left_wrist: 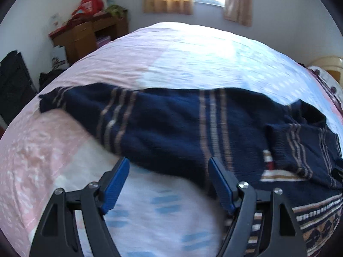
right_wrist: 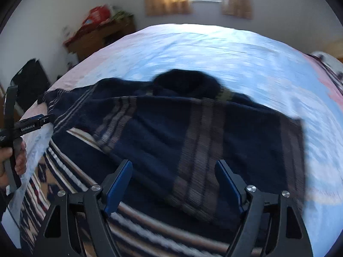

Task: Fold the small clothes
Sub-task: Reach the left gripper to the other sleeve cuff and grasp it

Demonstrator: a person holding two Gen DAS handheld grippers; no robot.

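Sweater [left_wrist: 171,124], navy with pale stripes, lies spread across the bed [left_wrist: 175,49], sleeve folded over at right. Left tool [left_wrist: 169,182] released, above near hem. Right tool [right_wrist: 173,184] released, above sweater body.

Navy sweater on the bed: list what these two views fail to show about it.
- Navy sweater, left wrist view: its right end runs past the frame edge, and the left tongs cover part of the near hem.
- Right wrist view: motion blur smears the stripes and collar; the right tongs hide the near edge.
- Folded sleeve: what lies beneath is hidden.
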